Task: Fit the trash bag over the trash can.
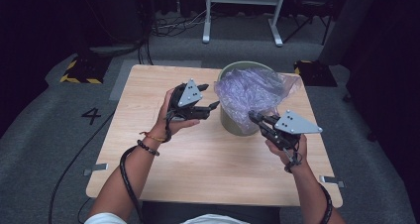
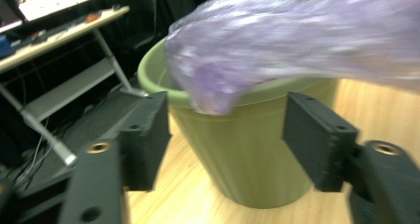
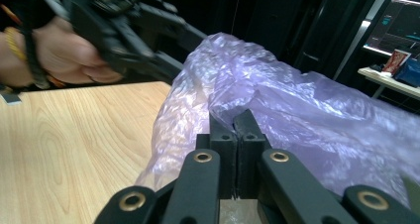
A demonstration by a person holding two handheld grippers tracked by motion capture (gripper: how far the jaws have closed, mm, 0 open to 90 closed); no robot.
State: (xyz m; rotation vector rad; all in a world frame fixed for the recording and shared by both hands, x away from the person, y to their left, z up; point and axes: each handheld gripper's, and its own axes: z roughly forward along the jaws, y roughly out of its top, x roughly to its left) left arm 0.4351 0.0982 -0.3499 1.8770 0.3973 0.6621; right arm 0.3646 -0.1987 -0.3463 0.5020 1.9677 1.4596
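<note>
1. The right claw [image 1: 253, 116] is pressed together on the near fold of the purple plastic bag [image 1: 255, 90]; in the right gripper view its two pads meet with the film pinched between them. The left claw [image 1: 210, 96] stands apart with nothing between its pads, just beside the left side of the green bin [image 1: 236, 126].

2. The bin stands upright on the far middle of the wooden tabletop [image 1: 198, 164]. The bag sits bunched in its mouth and spills over the rim on the near and right sides, not yet spread as a liner.

3. The step in hand looks like fitting the bag over the bin's rim. To do it well, I judge that the right claw should keep its pinch on the film while the left claw takes the loose edge hanging over the rim in the left gripper view, gripping film only, not the bin wall.

4. With both edges held, the two should pull apart gently and fold the film down over the rim; a hard tug could tear the thin plastic or tip the light bin.

5. Both forearms come in from the near edge. The left hand [image 1: 171, 116] points its claw level towards the bin; the right hand [image 1: 286, 145] angles its claw up and leftwards into the bag.
</note>
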